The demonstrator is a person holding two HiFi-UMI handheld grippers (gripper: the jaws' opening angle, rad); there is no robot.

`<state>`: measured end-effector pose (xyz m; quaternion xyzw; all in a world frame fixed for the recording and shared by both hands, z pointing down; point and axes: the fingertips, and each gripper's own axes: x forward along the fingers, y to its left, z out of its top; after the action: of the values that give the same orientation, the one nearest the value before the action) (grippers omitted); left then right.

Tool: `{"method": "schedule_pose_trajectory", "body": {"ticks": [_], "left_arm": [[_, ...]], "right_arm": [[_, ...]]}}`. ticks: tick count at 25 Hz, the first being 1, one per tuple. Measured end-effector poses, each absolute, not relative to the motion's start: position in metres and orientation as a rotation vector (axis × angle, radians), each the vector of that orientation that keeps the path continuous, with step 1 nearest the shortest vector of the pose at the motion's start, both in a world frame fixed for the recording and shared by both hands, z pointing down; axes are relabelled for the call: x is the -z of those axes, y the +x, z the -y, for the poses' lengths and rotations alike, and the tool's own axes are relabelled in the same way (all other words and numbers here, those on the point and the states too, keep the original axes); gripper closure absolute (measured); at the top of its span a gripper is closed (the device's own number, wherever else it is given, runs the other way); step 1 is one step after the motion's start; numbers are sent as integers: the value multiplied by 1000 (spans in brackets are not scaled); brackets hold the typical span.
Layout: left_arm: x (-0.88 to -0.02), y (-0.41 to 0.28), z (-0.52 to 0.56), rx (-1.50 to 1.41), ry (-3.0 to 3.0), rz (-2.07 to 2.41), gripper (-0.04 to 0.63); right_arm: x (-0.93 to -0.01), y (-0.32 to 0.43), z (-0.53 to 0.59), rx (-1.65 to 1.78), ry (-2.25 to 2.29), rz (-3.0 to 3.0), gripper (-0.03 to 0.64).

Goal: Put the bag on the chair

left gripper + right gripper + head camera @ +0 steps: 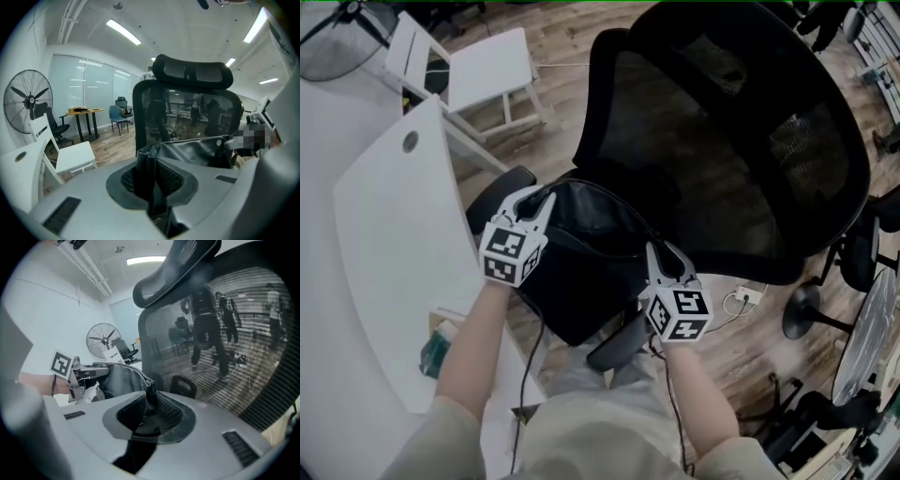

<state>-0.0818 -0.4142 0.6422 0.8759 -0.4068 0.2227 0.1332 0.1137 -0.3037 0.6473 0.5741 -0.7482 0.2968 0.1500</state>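
Both my grippers hold the black bag [581,281] by its upper rim. My left gripper [541,199] is clamped almost fully together on a fold of that rim, and my right gripper [661,255] pinches the opposite edge. The bag is just in front of the mesh back of the black office chair [750,141]. Whether it rests on the seat I cannot tell.

Your bag [581,272] is black and soft, with its mouth gaping upward. It sits in front of the mesh backrest of the chair [750,141], between the chair's two armrests and over its seat. Your left gripper [534,202] and right gripper [662,255] each pinch a side of its rim. The black office chair stands upright with its headrest on top. You cannot tell whether the bag's base touches the seat.
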Motion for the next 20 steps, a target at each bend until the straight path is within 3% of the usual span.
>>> {"method": "schedule_pose_trajectory", "body": {"ticks": [20], "left_arm": [[-779, -71, 377, -888, 2333, 1014, 526]], "right_arm": [[-783, 119, 247, -1085, 1516, 1885, 538]]}}
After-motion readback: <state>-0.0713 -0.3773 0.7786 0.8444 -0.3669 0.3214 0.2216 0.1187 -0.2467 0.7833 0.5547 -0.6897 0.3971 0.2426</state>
